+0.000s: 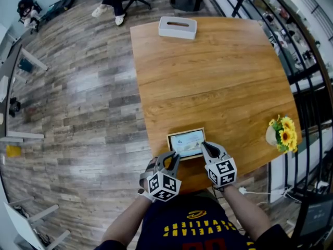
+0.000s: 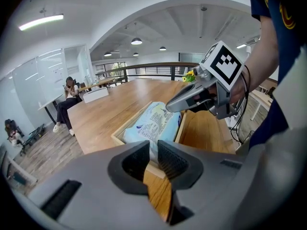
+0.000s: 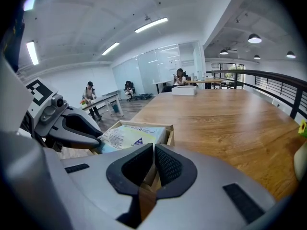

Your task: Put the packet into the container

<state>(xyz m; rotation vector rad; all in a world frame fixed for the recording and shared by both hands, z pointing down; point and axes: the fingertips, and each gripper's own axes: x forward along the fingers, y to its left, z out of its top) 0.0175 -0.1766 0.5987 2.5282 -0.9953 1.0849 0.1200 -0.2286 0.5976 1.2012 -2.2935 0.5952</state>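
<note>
A pale blue-and-white packet (image 1: 187, 142) lies flat inside a shallow wooden container (image 1: 186, 132) near the front edge of the table. My left gripper (image 1: 174, 158) hovers at the container's near left corner, its jaws a narrow gap apart with nothing between them. My right gripper (image 1: 206, 148) sits at the near right corner, shut and empty. The left gripper view shows the packet (image 2: 153, 123), the container's wall (image 2: 125, 125) and the right gripper (image 2: 169, 108) above them. In the right gripper view the packet (image 3: 127, 135) fills the container (image 3: 170, 128), with the left gripper (image 3: 99, 139) over its near end.
The wooden table (image 1: 208, 77) carries a white tissue box (image 1: 177, 27) at its far edge and a pot of yellow flowers (image 1: 282, 132) at the right. A white cable (image 1: 250, 192) runs by my right arm. A seated person (image 1: 112, 4) is far beyond the table.
</note>
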